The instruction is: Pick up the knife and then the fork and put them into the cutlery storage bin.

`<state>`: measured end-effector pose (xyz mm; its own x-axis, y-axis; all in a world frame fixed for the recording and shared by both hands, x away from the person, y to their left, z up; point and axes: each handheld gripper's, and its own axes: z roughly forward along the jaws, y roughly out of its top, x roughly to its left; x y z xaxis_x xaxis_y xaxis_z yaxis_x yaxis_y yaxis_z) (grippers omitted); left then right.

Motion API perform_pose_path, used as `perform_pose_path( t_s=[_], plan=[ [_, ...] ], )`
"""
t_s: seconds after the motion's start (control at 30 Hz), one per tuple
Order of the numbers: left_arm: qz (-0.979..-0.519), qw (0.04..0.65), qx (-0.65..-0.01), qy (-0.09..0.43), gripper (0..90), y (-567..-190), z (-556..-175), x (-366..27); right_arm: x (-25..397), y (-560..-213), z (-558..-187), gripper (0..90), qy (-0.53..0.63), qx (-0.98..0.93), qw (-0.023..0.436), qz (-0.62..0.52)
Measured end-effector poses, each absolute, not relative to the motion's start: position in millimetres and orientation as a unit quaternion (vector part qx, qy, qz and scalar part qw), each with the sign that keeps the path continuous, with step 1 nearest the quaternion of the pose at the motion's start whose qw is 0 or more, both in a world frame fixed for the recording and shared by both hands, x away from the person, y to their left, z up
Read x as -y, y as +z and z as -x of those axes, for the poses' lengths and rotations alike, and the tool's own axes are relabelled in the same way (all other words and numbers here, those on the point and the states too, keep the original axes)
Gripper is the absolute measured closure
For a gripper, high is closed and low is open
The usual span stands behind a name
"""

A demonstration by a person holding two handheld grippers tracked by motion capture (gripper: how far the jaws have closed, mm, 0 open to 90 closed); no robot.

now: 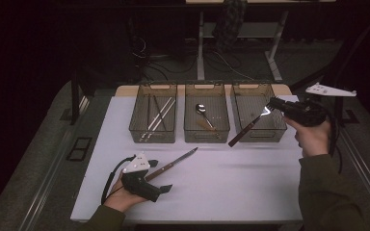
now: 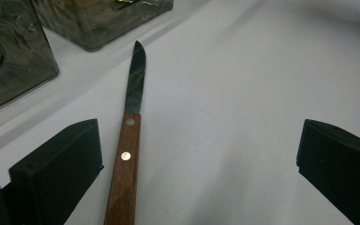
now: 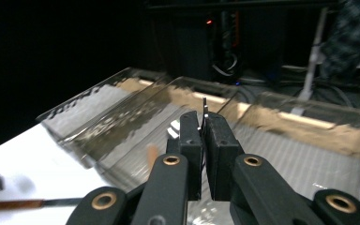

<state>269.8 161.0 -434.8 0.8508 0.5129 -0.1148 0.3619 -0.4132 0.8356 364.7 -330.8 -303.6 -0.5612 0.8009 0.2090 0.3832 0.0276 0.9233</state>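
A knife (image 1: 173,163) with a wooden handle and dark blade lies on the white table (image 1: 231,192), blade pointing toward the bins. My left gripper (image 1: 160,175) stands open around its handle end. In the left gripper view the knife (image 2: 129,140) lies close to the left jaw, with my left gripper (image 2: 199,159) spread wide. My right gripper (image 1: 273,103) is raised over the right bin (image 1: 253,86), shut on the metal end of a wooden-handled utensil (image 1: 244,130) that slants down to the left. In the right gripper view a thin metal strip (image 3: 205,110) pokes from the right gripper (image 3: 205,129).
Three clear bins stand in a row at the table's far side. The left bin (image 1: 157,86) holds metal chopsticks (image 1: 159,115), the middle bin (image 1: 206,86) a spoon (image 1: 202,111). Table legs and cables lie on the floor beyond.
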Motion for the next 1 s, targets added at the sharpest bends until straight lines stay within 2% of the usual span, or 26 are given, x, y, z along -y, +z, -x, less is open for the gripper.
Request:
perform_pose_path(
  t_s=[0.37,0.63,1.0],
  plan=[
    [-0.838,0.473,-0.260,0.082,0.0,-434,-270,-161,360,-277,-392,85.8,0.519,-0.679,0.242,-0.459],
    [-0.836,0.476,-0.259,0.085,0.0,-432,-269,-159,368,-275,-409,85.9,0.493,-0.676,0.264,-0.480],
    [-0.839,0.472,-0.255,0.090,0.0,-432,-268,-159,365,-310,-434,85.8,0.464,-0.688,0.224,-0.512]
  ],
)
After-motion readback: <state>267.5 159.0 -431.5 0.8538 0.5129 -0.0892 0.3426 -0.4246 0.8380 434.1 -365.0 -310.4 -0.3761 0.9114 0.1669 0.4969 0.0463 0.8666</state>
